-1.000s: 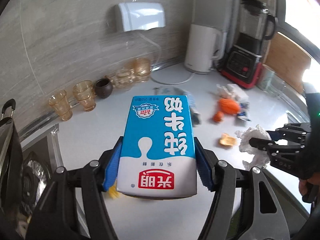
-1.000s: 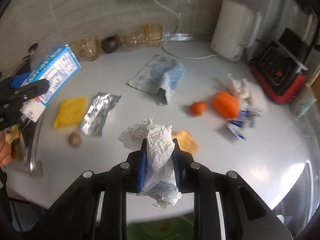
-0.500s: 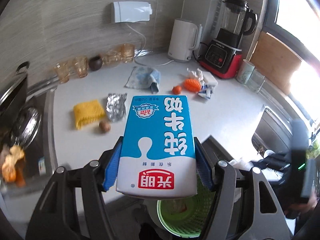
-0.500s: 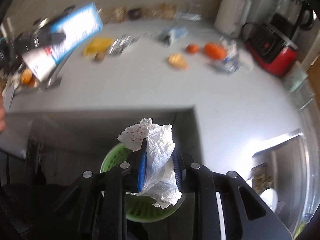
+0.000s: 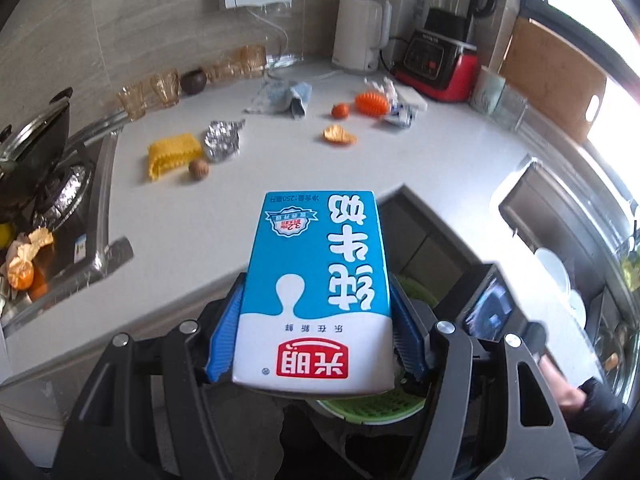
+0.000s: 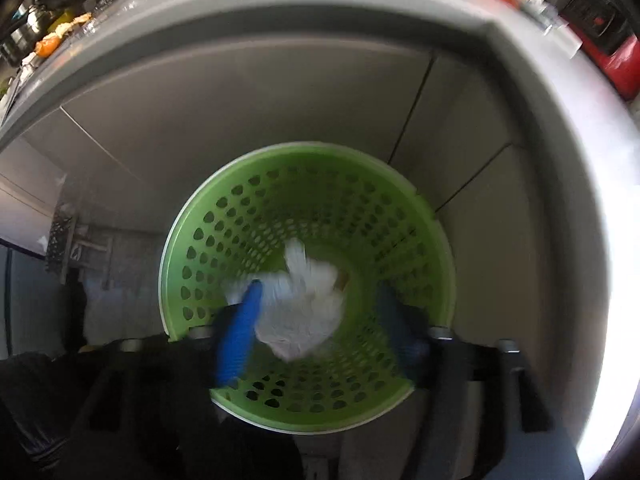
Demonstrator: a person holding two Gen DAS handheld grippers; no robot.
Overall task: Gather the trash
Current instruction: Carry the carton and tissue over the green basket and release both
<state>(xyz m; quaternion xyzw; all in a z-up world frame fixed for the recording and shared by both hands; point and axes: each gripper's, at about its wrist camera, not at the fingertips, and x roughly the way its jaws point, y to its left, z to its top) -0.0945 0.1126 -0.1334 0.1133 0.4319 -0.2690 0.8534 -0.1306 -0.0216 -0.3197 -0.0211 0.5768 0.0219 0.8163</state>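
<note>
My left gripper (image 5: 316,332) is shut on a blue and white milk carton (image 5: 316,292), held above the green perforated bin (image 5: 372,408) that stands on the floor in front of the counter. My right gripper (image 6: 320,320) is open over the green bin (image 6: 412,216), its blue pads (image 6: 238,332) spread wide. A crumpled white paper (image 6: 300,312) sits between them, free of the pads, inside the bin's mouth. The right gripper's body also shows at the right of the left wrist view (image 5: 492,312).
On the white counter (image 5: 440,160) lie a yellow sponge (image 5: 174,154), foil (image 5: 222,140), a nut (image 5: 199,169), orange peel (image 5: 339,135), a blue-white wrapper (image 5: 280,98), an orange brush (image 5: 372,103). A kettle (image 5: 360,38) and blender (image 5: 440,60) stand behind. A stove is at left.
Both grippers moved back off the counter and down over the green bin. My right gripper opened and let go of the crumpled paper, which now drops into the bin.
</note>
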